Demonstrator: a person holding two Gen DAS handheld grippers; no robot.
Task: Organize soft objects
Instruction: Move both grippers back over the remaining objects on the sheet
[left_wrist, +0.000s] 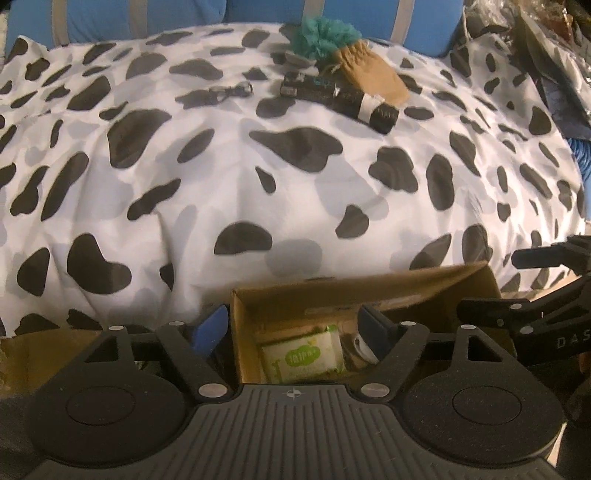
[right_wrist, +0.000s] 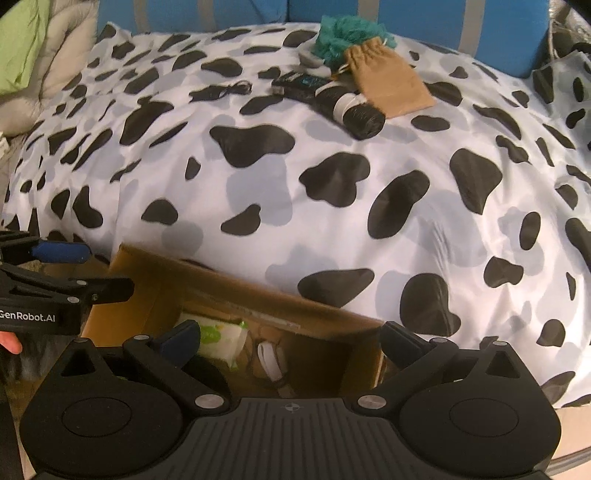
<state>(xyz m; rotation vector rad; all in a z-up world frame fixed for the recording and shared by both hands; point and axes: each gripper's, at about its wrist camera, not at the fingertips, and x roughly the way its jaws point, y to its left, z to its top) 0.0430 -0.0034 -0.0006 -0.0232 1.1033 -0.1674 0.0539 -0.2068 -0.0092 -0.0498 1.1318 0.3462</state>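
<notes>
An open cardboard box (left_wrist: 354, 284) (right_wrist: 155, 280) stands against the near edge of a cow-print bed (left_wrist: 295, 166) (right_wrist: 332, 177). Inside lie a green-and-white tissue pack (left_wrist: 306, 356) (right_wrist: 221, 338) and a small white object (right_wrist: 269, 360). At the far side of the bed lie a teal mesh pouf (left_wrist: 325, 37) (right_wrist: 343, 35), a tan drawstring pouch (left_wrist: 369, 70) (right_wrist: 388, 81), a black roll with a white band (left_wrist: 354, 99) (right_wrist: 351, 101) and a keychain (left_wrist: 231, 90) (right_wrist: 225, 90). My left gripper (left_wrist: 291, 325) and my right gripper (right_wrist: 291, 339) are open and empty over the box.
Blue cushions (left_wrist: 147, 18) (right_wrist: 406, 14) line the far edge of the bed. Dark bags and clutter (left_wrist: 535, 48) lie at the far right. A green pillow (right_wrist: 20, 44) sits at the far left. Each gripper shows at the edge of the other's view.
</notes>
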